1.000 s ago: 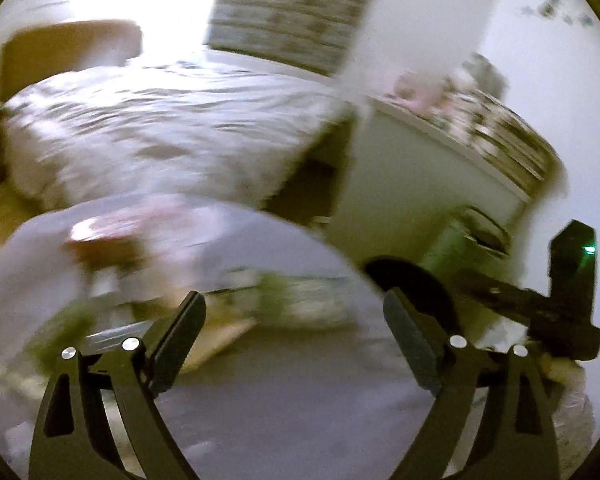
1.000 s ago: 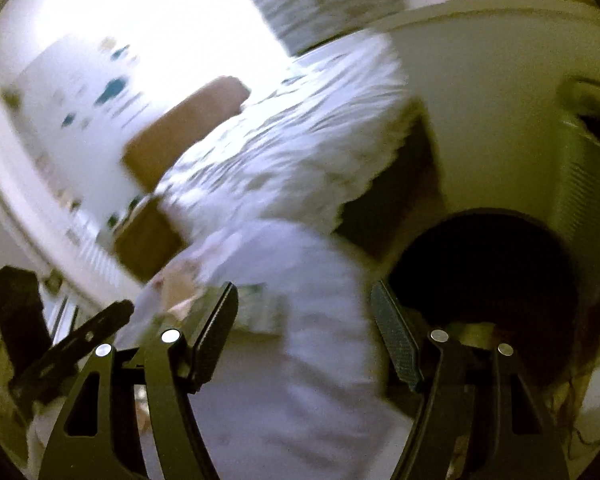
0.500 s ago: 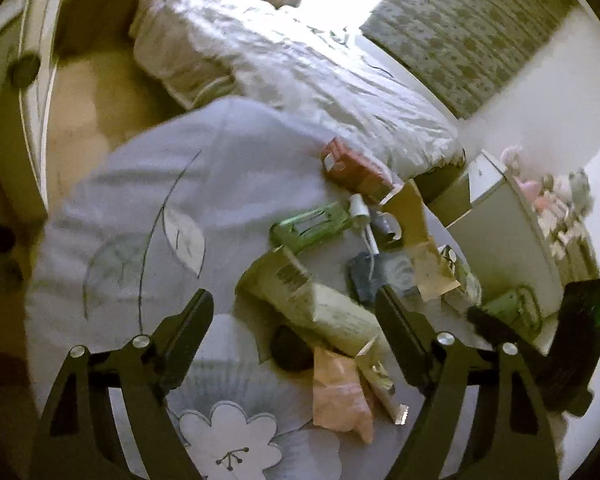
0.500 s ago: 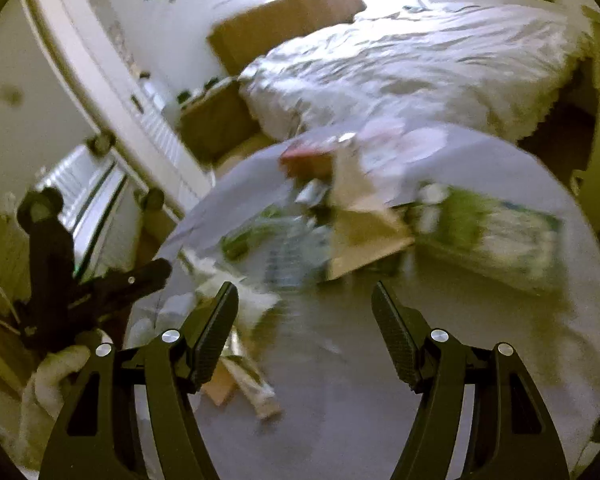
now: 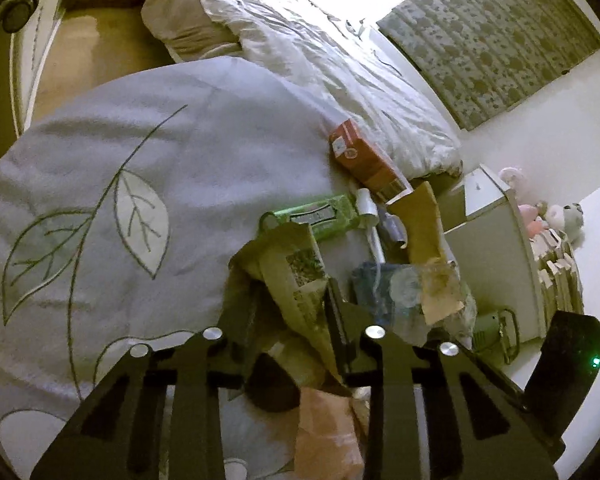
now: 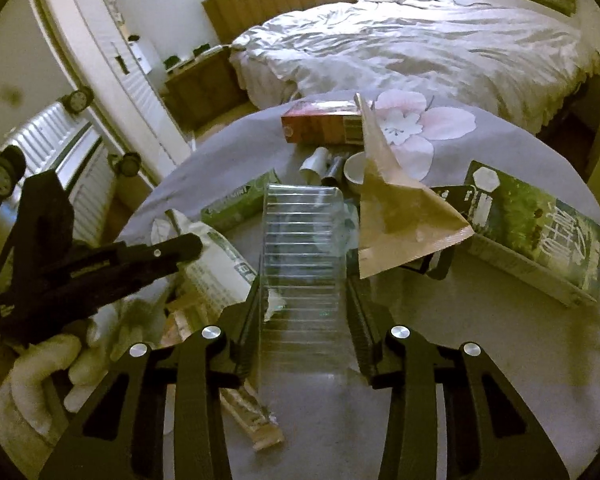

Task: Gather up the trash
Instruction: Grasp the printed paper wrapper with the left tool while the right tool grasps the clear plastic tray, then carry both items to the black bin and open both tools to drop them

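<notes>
Since closing in: left hand-held gripper (image 5: pixel 290 312) clamps paper bag (image 5: pixel 296 276) | right hand-held gripper (image 6: pixel 302 300) clamps clear tray (image 6: pixel 300 240)

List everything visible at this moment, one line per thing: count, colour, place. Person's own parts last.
rug: one, grey with leaf and flower pattern, on the floor by the bed
bed: one, white duvet, behind the rug
orange carton: one, orange, far edge of the litter
green packet: one, green, mid-pile
brown paper bag: one, tan, right of the clear tray
green box: one, green print, right on the rug
clear tray: one, transparent ribbed, between the right jaws
printed bag: one, pale crumpled, between the left jaws
left gripper: black, jaws just closing on the printed bag
right gripper: black, jaws just closing on the clear tray
</notes>
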{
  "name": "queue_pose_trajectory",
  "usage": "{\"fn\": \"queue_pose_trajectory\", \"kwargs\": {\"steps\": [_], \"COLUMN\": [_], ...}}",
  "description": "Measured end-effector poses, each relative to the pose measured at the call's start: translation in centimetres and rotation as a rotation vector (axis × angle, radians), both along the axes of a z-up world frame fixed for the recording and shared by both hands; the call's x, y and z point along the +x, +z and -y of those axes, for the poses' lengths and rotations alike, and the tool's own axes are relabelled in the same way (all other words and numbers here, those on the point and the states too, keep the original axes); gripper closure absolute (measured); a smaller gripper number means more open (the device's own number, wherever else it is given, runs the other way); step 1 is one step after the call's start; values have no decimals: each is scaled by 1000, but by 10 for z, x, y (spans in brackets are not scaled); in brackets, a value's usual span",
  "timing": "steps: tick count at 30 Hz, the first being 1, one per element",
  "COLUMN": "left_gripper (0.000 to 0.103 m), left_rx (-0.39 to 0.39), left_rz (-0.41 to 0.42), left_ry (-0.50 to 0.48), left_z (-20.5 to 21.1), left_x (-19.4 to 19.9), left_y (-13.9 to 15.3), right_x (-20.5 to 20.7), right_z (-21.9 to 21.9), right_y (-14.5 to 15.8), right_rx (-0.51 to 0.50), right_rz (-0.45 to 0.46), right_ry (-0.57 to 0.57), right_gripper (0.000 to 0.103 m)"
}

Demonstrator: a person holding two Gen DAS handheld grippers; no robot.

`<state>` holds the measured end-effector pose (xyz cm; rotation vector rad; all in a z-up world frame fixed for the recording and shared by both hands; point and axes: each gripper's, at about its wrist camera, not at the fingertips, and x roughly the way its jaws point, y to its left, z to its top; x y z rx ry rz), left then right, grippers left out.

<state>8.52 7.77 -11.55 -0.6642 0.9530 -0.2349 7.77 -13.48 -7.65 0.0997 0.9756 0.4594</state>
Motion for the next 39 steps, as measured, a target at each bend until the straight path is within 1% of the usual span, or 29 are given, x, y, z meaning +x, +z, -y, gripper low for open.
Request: {"fn": "queue_pose_trajectory", "kwargs": {"steps": [3, 5, 7, 10, 15, 20, 23, 28, 34, 39], "left_gripper": [77, 78, 78, 78, 78, 78, 78, 78, 78, 78], "left_rx": [12, 18, 37, 86, 187, 265, 286, 291, 290, 289], "left_rz": [51, 83, 126, 205, 339, 434, 470, 500, 529, 557], "left_ry": [10, 14, 16, 3, -55, -151, -214, -320, -436, -528], "left_z": [1, 2, 4, 15, 48, 96, 125, 174, 234, 283], "left_x": [-5, -8, -11, -17, -24, -28, -27, -25, -28, -30], "left_y": [12, 21, 37, 66, 113, 139, 148, 152, 155, 157], "right_x": [-4, -9, -12, -19, -30, -41, -49, -65, -87, -99], "right_z": [6, 14, 21, 36, 70, 121, 152, 209, 272, 311], "right_y": [5, 15, 23, 43, 72, 95, 101, 104, 98, 91], "right_rx": [21, 34, 48, 70, 88, 125, 143, 166, 188, 192], "right_rz": [24, 57, 86, 149, 247, 312, 332, 352, 356, 355], "right_ry": [-7, -14, -23, -49, -112, -207, -270, -385, -517, -601], "right_gripper": [63, 63, 63, 63, 63, 63, 63, 63, 63, 63]}}
